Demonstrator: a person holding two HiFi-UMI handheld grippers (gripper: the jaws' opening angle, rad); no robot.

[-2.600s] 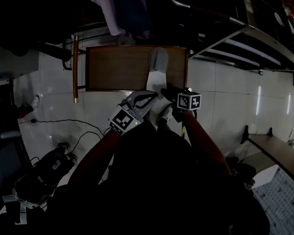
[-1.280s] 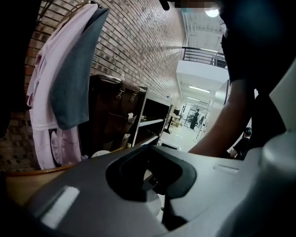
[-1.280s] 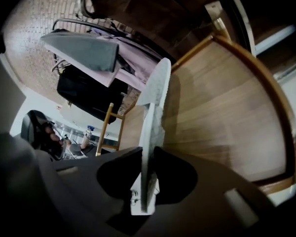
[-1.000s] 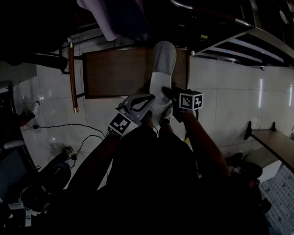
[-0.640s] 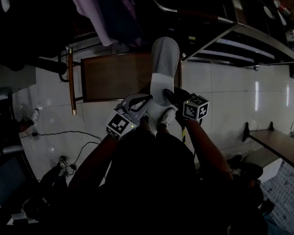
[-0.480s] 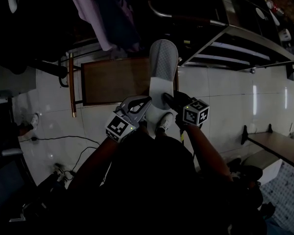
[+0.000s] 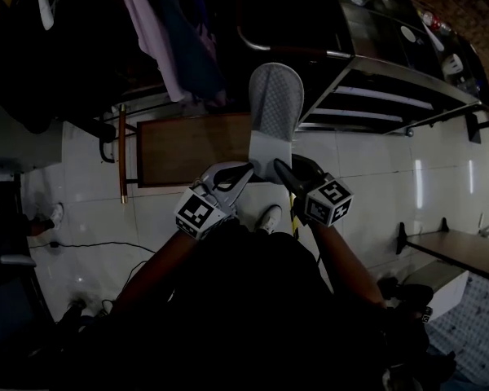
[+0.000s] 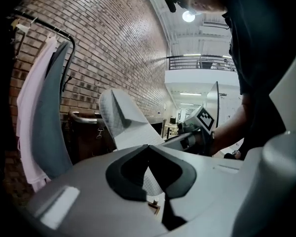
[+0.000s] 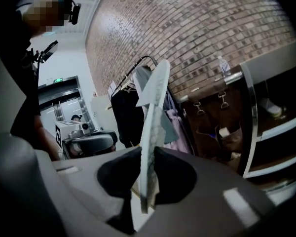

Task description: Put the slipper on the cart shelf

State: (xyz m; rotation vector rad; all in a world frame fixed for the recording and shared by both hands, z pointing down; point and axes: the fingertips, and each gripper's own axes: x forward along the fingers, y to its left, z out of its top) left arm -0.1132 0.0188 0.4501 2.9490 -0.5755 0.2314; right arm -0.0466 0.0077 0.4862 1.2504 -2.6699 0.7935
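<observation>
Right tongs clamp the slipper by its heel, seemingly so the toe leads toward the cart shelf (left tongs, farther from it, closed and empty).

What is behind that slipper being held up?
In the right gripper view, hanging clothes and a brick wall stand behind the slipper. The strip directly behind its sole is covered, so that part cannot be seen.

Pale grey flat slipper held edge-on, clamped between dark jaws of right gripper, brick wall behind, steel cart shelves at right
</observation>
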